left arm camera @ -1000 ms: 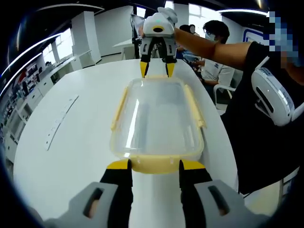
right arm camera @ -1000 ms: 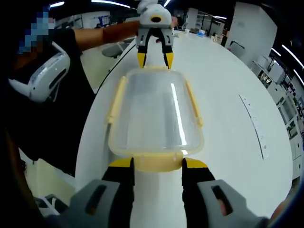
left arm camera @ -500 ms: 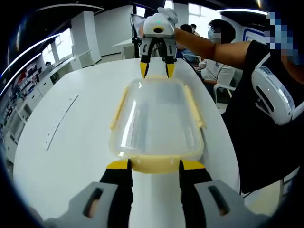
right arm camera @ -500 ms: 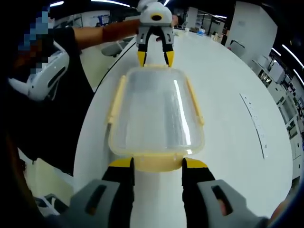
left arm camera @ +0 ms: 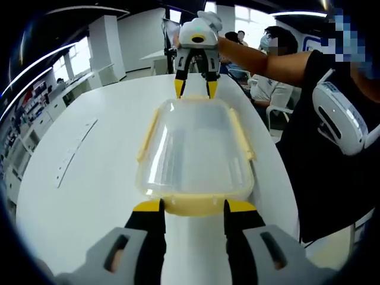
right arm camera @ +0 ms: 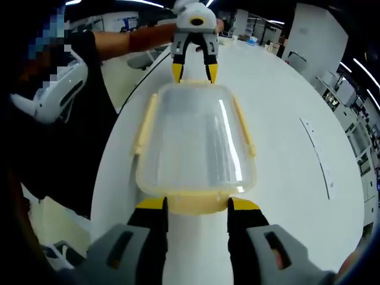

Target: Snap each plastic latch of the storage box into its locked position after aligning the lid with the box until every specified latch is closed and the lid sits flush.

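Left hand-held gripper [left arm camera: 192,208] spread, straddling storage box [left arm camera: 196,148] end latch [left arm camera: 193,205]; right hand-held gripper [right arm camera: 193,205] likewise.

storage box [left arm camera: 196,148]: clear lid, pale yellow rim and latches | left claw [left arm camera: 193,209]: yellow tips, black jaws, grey body | right claw [right arm camera: 194,206]: same yellow, black, grey | desk [left arm camera: 89,178]: plain white | person's top [left arm camera: 332,178]: black | strip [right arm camera: 320,157], right on desk: white

Left gripper view and right gripper view face each other from opposite short ends of the storage box [left arm camera: 196,148] [right arm camera: 196,145], close and slightly raised; both share box and white counter [left arm camera: 101,178] [right arm camera: 285,136].
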The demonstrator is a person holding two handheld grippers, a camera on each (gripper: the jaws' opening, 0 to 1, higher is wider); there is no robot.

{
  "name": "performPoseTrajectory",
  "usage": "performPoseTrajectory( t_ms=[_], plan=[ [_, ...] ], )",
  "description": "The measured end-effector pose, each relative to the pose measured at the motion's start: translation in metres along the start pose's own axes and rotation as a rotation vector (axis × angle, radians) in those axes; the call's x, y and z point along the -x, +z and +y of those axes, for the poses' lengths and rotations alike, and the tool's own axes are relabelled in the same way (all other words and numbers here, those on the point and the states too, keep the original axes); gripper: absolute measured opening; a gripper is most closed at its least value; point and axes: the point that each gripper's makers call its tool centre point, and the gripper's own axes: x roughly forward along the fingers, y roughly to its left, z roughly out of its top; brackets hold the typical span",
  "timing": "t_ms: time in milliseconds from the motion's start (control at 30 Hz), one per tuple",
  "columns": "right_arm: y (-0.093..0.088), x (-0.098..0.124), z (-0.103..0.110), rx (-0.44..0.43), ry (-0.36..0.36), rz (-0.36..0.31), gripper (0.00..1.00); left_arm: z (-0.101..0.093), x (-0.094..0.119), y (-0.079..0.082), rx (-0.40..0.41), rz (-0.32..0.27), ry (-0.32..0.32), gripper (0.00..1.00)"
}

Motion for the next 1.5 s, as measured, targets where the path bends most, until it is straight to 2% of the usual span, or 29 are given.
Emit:
performPoseTrajectory(
  t_ms=[600, 833, 1067, 1300, 1500],
  plan=[
    [-0.0021, -0.0035, -0.0013, 0.002, -0.004, 0.001, 0.35, -0.0015, -0.0013, -0.0038, 0.025, -0.034, -0.007, 0.35],
    [-0.0019, -0.0039, 0.0002, -0.004, 0.003, -0.032, 0.35, -0.0017, -0.0001, -0.0049, 0.035, -0.093, -0.01, 0.35],
    [-0.0012, -0.0044, 0.0006, 0.0, 0.017, -0.046, 0.35, -0.0033, -0.001, -0.0037, 0.024, -0.107, -0.013, 0.35],
    [-0.0012, -0.0047, -0.0001, -0.001, 0.029, -0.079, 0.35, -0.0024, 0.0006, -0.0042, 0.027, -0.155, -0.013, 0.35],
    [-0.0007, -0.0052, 0.0004, 0.012, 0.031, -0.126, 0.36, -0.0043, 0.0015, -0.0052, 0.036, -0.235, -0.004, 0.35]
  ],
)
